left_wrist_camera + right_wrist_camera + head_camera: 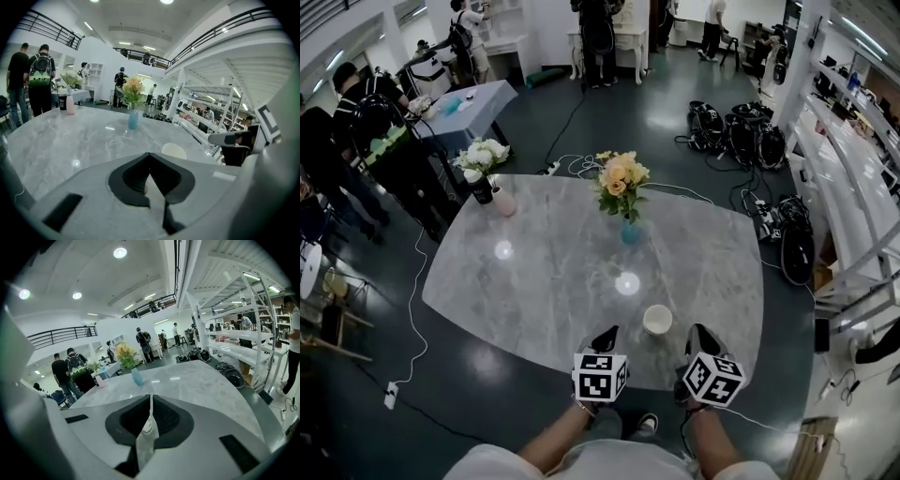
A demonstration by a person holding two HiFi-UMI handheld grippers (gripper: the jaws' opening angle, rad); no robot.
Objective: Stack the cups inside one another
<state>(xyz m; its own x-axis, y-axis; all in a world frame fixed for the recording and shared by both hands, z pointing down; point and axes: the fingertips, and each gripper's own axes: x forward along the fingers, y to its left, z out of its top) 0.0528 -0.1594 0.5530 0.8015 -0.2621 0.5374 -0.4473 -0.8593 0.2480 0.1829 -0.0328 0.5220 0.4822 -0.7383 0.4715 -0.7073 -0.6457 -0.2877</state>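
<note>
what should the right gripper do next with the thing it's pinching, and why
Probably carry it left, over the upright cup. The right gripper is shut on a thin white printed piece, maybe a squashed cup wall, and the cup stands mouth up on the table just beside it.

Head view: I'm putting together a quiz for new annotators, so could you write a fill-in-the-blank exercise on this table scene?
1. The orange flowers stand in a ___ vase.
2. The pink vase holds ___ flowers.
3. On the marble table, between the left gripper and the right gripper, stands one white ___.

Missing words: blue; white; cup.
</note>
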